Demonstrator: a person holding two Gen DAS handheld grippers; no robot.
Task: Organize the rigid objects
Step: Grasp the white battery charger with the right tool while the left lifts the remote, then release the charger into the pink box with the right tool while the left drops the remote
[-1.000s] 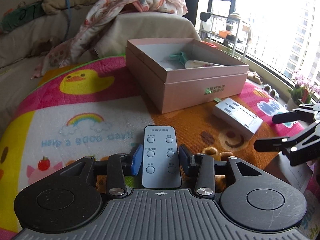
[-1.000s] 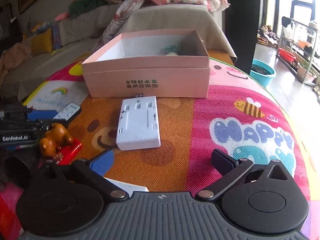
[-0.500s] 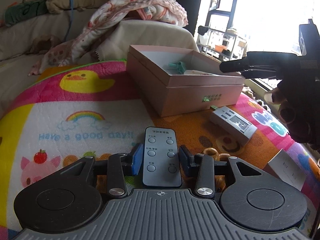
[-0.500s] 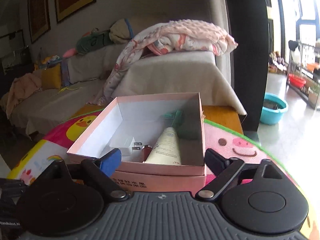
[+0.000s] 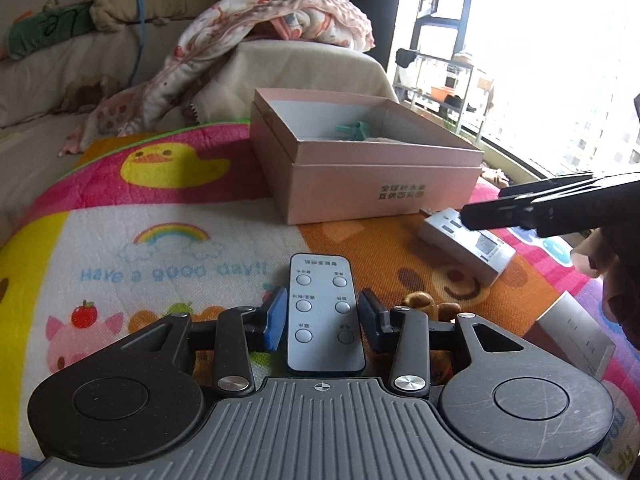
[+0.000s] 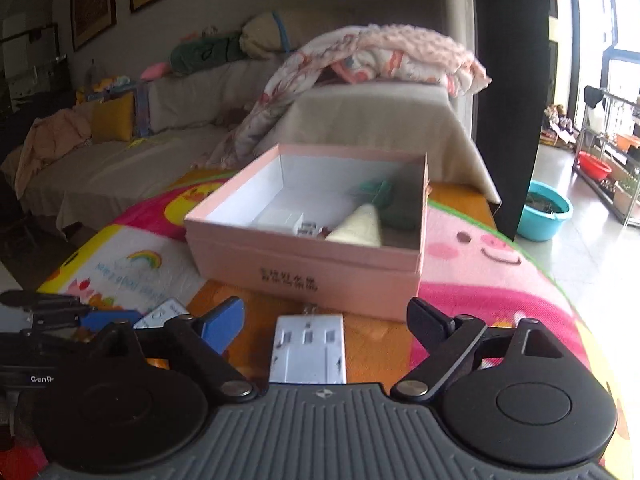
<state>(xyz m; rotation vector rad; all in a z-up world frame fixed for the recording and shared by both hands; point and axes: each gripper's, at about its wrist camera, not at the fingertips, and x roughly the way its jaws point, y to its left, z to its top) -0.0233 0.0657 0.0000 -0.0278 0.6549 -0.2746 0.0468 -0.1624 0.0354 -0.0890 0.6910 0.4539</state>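
An open pink box stands on the colourful play mat; in the right wrist view the box holds a cream tube, a teal item and a white plug. My left gripper is open with a grey remote lying between its fingers, small gaps on both sides. My right gripper is open and empty, above a white power strip. The strip also shows in the left wrist view, under the right gripper's fingers.
A brown figurine sits just right of the left gripper. A white flat item lies at the mat's right edge. A sofa with a blanket stands behind. A teal basin is on the floor.
My right gripper dropped from above the box back toward the power strip. The left gripper stayed around the remote, shifting slightly forward and lower.
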